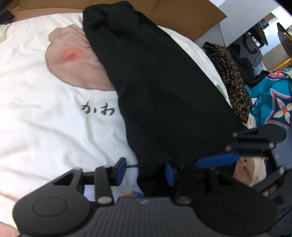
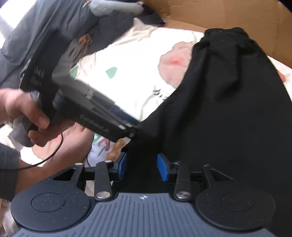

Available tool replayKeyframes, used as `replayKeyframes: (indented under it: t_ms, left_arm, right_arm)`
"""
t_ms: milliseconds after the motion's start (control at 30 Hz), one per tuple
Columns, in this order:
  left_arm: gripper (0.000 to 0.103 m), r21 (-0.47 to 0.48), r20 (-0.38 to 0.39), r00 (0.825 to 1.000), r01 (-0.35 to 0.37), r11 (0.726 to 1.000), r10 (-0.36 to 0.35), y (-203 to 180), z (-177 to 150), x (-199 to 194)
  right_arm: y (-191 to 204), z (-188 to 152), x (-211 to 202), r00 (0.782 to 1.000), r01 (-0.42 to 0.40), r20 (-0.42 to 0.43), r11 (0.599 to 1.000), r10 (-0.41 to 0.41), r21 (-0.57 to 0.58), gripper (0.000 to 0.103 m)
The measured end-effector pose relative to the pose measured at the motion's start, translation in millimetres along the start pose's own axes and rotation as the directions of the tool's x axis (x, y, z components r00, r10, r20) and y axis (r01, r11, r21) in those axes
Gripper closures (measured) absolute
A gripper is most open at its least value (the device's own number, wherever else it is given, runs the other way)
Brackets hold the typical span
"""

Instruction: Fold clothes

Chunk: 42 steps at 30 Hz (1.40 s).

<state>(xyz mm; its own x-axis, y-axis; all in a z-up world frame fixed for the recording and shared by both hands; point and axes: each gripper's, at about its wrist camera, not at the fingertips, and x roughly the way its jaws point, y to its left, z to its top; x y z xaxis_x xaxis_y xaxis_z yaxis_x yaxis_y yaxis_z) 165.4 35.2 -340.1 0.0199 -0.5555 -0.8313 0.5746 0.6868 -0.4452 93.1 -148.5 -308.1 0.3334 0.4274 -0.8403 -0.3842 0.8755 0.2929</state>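
Observation:
A black garment [image 1: 155, 87] lies stretched lengthwise on a white printed bedcover [image 1: 45, 113]; it also shows in the right wrist view [image 2: 228, 113]. My left gripper [image 1: 145, 172] has its blue pads apart, with the garment's near edge between them. My right gripper [image 2: 141, 166] also has its jaws apart around the garment's near edge. The right gripper's fingers [image 1: 217, 161] show at the lower right of the left wrist view. The left gripper's body [image 2: 87, 107], held by a hand, reaches to the garment's edge in the right wrist view.
A leopard-print cloth [image 1: 233, 82] and a teal patterned garment [image 1: 270, 98] lie to the right of the bed. Brown cardboard [image 2: 228, 16] stands behind the bed. A grey garment [image 2: 45, 27] lies at the far left.

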Motion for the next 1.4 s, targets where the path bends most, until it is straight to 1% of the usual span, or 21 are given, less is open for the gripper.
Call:
replayKeyframes:
  t_ms: [200,267,333,367,433,533,667,800,867,933,1000,1033,1067,1100,1133,1200,1333,1400]
  left_arm:
    - [0.052,0.005,0.005,1.000,0.021,1.000,-0.021,-10,5,5]
    - [0.052,0.024,0.004,1.000,0.021,1.000,-0.021,-12,5,5]
    - [0.052,0.048,-0.001,1.000,0.012,0.999,-0.012,-14,4,4]
    - [0.052,0.059,-0.005,1.000,0.004,0.998,-0.004,-14,3,4]
    - [0.051,0.076,-0.015,1.000,-0.007,0.997,0.008,-13,0,3]
    - [0.051,0.087,-0.037,0.999,-0.011,0.996,0.015,-13,-6,5]
    - [0.051,0.122,-0.032,0.997,-0.062,0.991,0.067,-18,-13,13]
    - [0.051,0.138,0.011,0.997,-0.081,0.987,0.081,-23,-15,21]
    - [0.052,0.151,0.030,0.996,-0.092,0.984,0.088,-25,-13,22]
    - [0.056,0.152,0.043,0.995,-0.098,0.984,0.092,-25,-12,22]
    - [0.069,0.130,0.047,0.995,-0.097,0.987,0.092,-21,-10,21]
    - [0.073,0.118,0.045,0.995,-0.095,0.988,0.091,-18,-9,20]
    - [0.080,0.106,0.041,0.996,-0.087,0.991,0.083,-15,-9,20]
    - [0.087,0.093,0.037,0.996,-0.079,0.992,0.076,-12,-9,19]
    - [0.089,0.083,0.036,0.997,-0.070,0.994,0.067,-10,-9,18]
    - [0.094,0.064,0.032,0.998,-0.050,0.997,0.048,-6,-9,16]
    - [0.096,0.047,0.036,0.999,-0.036,0.998,0.034,-2,-9,12]
    - [0.096,0.037,0.034,0.999,-0.033,0.999,0.032,1,-8,9]
  right_arm:
    - [14,0,19,0.999,-0.007,-0.046,1.000,0.006,-0.015,0.059]
    - [16,-2,24,0.999,0.010,-0.046,1.000,-0.011,-0.026,0.060]
    - [14,-3,28,0.998,0.013,-0.066,1.000,-0.014,-0.022,0.096]
    - [12,-4,29,0.997,0.009,-0.076,1.000,-0.010,-0.013,0.100]
    - [9,-5,29,0.997,0.002,-0.076,1.000,-0.002,-0.004,0.102]
    - [8,-6,26,0.997,-0.005,-0.071,1.000,0.006,0.005,0.102]
    - [6,-6,23,0.998,-0.014,-0.068,1.000,0.015,0.013,0.103]
    - [3,-6,19,0.998,-0.021,-0.057,0.999,0.023,0.026,0.103]
    - [1,-8,17,0.997,-0.037,-0.061,0.999,0.039,0.037,0.102]
    - [-1,-9,15,0.996,-0.053,-0.064,0.997,0.056,0.049,0.099]
    - [-5,-10,8,0.995,-0.072,-0.062,0.995,0.076,0.064,0.098]
    - [-7,-11,5,0.994,-0.081,-0.061,0.994,0.085,0.071,0.095]
    - [-10,-13,1,0.994,-0.092,-0.056,0.993,0.097,0.078,0.091]
    - [-14,-14,-4,0.993,-0.101,-0.051,0.991,0.106,0.090,0.082]
    - [-18,-15,-8,0.993,-0.103,-0.045,0.990,0.108,0.101,0.076]
    - [-27,-18,-16,0.995,-0.090,-0.035,0.989,0.095,0.118,0.075]
    - [-43,-21,-23,0.998,-0.052,-0.021,0.985,0.056,0.165,0.075]
    - [-51,-25,-25,1.000,-0.014,-0.009,0.984,0.016,0.177,0.075]
